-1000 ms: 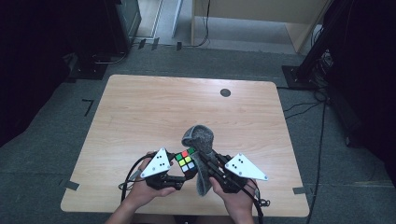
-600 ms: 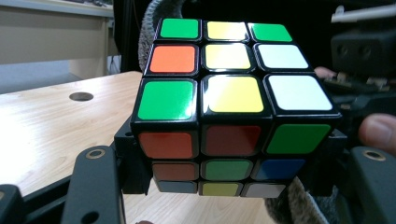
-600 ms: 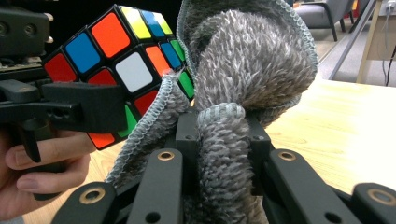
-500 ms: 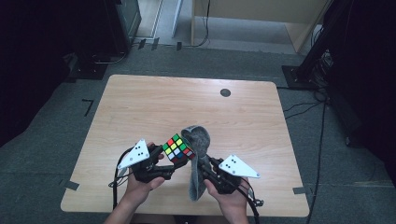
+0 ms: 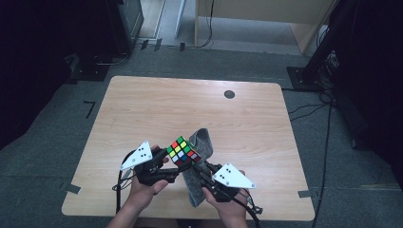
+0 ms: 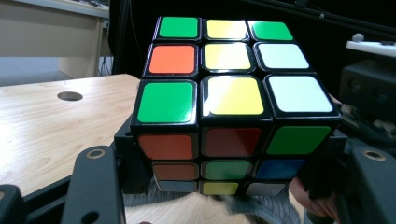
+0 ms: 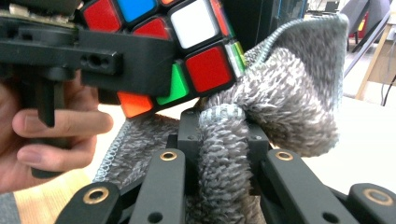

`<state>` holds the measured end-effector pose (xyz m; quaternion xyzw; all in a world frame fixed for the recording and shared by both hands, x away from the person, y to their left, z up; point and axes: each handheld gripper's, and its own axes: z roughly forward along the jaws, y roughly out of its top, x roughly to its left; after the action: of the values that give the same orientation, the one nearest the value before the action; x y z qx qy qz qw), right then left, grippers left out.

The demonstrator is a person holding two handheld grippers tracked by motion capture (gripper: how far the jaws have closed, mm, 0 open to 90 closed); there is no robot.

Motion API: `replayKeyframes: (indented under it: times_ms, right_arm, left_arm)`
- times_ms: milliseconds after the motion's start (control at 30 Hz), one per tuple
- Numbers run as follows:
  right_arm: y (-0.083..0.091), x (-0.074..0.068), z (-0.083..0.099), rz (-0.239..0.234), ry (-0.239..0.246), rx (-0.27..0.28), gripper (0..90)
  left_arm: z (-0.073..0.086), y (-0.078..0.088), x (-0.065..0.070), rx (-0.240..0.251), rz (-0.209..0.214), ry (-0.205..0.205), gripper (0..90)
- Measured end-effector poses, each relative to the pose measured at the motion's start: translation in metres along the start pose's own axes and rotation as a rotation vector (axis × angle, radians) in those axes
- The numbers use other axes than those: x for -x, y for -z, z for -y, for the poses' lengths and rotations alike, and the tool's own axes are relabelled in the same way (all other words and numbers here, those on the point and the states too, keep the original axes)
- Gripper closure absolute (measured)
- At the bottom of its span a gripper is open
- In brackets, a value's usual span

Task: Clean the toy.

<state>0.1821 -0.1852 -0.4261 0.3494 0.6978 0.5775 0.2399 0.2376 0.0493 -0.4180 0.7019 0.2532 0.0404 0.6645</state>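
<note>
The puzzle cube [image 5: 184,151] sits above the near middle of the desk [image 5: 157,107], lifted clear of the wood and clamped between the fingers of the left gripper [image 5: 167,159]. In the left gripper view the cube [image 6: 229,102] shows a top face of green, yellow, white and orange squares, with the two black fingers [image 6: 95,186] pressed on its lower sides. Just right of it a grey cloth [image 5: 199,166] rises from the right gripper [image 5: 205,173] and touches the cube's far side. In the right gripper view the cloth [image 7: 280,102] is pinched in a bunched fold between that gripper's fingers [image 7: 163,186], which are drawn narrow on the fabric, and its loose upper part folds over against a red square of the cube [image 7: 187,60]. The same view shows the left hand [image 7: 42,135] wrapped round the handle of the other gripper, close beside the cloth.

The rest of the desk is bare wood with a small round dark hole [image 5: 229,94] near its far edge, well apart from the hands. Strips of dark tape [image 5: 72,188] mark the floor by the near corners. Black cables [image 5: 328,142] run over the grey carpet to the right, and a wooden cabinet [image 5: 266,19] and dark stands lie beyond the far edge. Nothing lies between the cube and the cloth.
</note>
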Motion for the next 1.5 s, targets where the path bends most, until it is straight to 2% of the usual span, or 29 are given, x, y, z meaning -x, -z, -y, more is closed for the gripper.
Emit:
replayKeyframes:
  times_ms: [100,133,167,200,233,267,300,333,400,467,533,633,700,767,833,900,933,1000,1033,1100,1167,1233,1300,1367,1433,1467,1500]
  right_arm:
    - [-0.005,-0.006,0.003,-0.038,0.025,-0.027,76.2]
    - [-0.01,-0.017,0.007,-0.074,0.072,-0.065,76.1]
    - [-0.01,-0.017,0.007,-0.074,0.072,-0.065,76.1]
    - [-0.013,-0.022,0.009,-0.083,0.103,-0.079,76.1]
    - [-0.013,-0.024,0.009,-0.067,0.132,-0.085,76.1]
    - [-0.009,-0.021,0.007,-0.02,0.139,-0.073,76.2]
    - [-0.009,-0.021,0.007,-0.02,0.139,-0.073,76.2]
    - [-0.006,-0.016,0.005,0.006,0.121,-0.058,76.3]
    - [0.0,-0.006,0.001,0.045,0.065,-0.024,76.3]
    - [0.001,-0.004,0.0,0.034,0.039,-0.021,76.2]
    - [-0.003,-0.011,0.003,0.013,0.067,-0.037,76.1]
    - [-0.01,-0.028,0.01,-0.021,0.152,-0.067,76.0]
    - [-0.011,-0.033,0.01,-0.022,0.197,-0.071,76.1]
    - [-0.007,-0.027,0.006,-0.016,0.181,-0.055,76.1]
    - [-0.001,-0.016,0.002,0.022,0.134,-0.024,76.1]
    - [0.001,-0.008,0.0,0.03,0.086,-0.009,76.1]
    - [0.0,-0.008,0.001,0.024,0.088,-0.008,76.0]
    - [-0.007,-0.021,0.008,-0.034,0.126,-0.045,75.7]
    - [-0.007,-0.021,0.008,-0.034,0.126,-0.045,75.7]
    - [-0.013,-0.032,0.013,-0.072,0.186,-0.072,75.7]
    - [-0.013,-0.036,0.012,-0.059,0.231,-0.082,75.8]
    - [-0.009,-0.027,0.007,-0.04,0.214,-0.067,75.8]
    - [-0.003,-0.013,0.002,0.003,0.166,-0.034,75.8]
    - [0.002,-0.004,-0.001,0.021,0.113,-0.017,75.8]
    - [-0.002,-0.013,0.003,-0.011,0.17,-0.034,75.5]
    - [-0.002,-0.013,0.003,-0.011,0.17,-0.034,75.5]
    - [-0.006,-0.02,0.006,-0.033,0.198,-0.05,75.5]
  left_arm:
    - [0.001,-0.002,-0.001,-0.008,-0.009,0.015,34.3]
    - [0.001,-0.002,-0.002,-0.012,-0.013,0.02,34.2]
    - [0.002,-0.002,-0.003,-0.014,-0.018,0.022,34.2]
    - [0.002,-0.002,-0.003,-0.017,-0.02,0.02,34.3]
    - [0.002,-0.001,-0.003,-0.013,-0.022,0.021,34.2]
    - [0.002,-0.001,-0.003,-0.013,-0.022,0.022,34.3]
    - [0.002,-0.001,-0.004,-0.011,-0.021,0.022,34.3]
    - [0.002,0.0,-0.004,-0.011,-0.016,0.022,34.2]
    - [0.002,-0.001,-0.004,-0.01,-0.016,0.02,34.3]
    - [0.002,-0.001,-0.004,-0.011,-0.016,0.022,34.2]
    - [0.003,-0.002,-0.004,-0.012,-0.019,0.027,34.3]
    - [0.002,0.0,-0.006,-0.016,-0.026,0.025,34.2]
    - [0.002,0.002,-0.007,-0.007,-0.024,0.03,34.2]
    - [0.001,0.003,-0.008,0.0,-0.028,0.034,34.3]
    - [0.001,0.003,-0.008,0.0,-0.027,0.037,34.2]
    - [0.002,0.001,-0.007,-0.005,-0.029,0.032,34.3]
    - [0.002,0.001,-0.007,-0.01,-0.028,0.032,34.2]
    - [0.002,-0.001,-0.006,-0.01,-0.025,0.035,34.2]
    - [0.002,-0.001,-0.006,-0.014,-0.025,0.031,34.2]
    - [0.002,0.0,-0.006,-0.018,-0.026,0.03,34.2]
    - [0.002,0.001,-0.006,-0.013,-0.026,0.033,34.2]
    - [0.001,0.002,-0.007,-0.007,-0.025,0.034,34.3]
    - [0.001,0.002,-0.006,-0.01,-0.024,0.031,34.3]
    - [0.001,0.001,-0.006,-0.011,-0.019,0.032,34.3]
    - [0.001,0.0,-0.006,-0.015,-0.02,0.034,34.2]
    - [0.001,0.0,-0.006,-0.015,-0.02,0.034,34.3]
    - [0.001,0.0,-0.006,-0.016,-0.022,0.035,34.3]
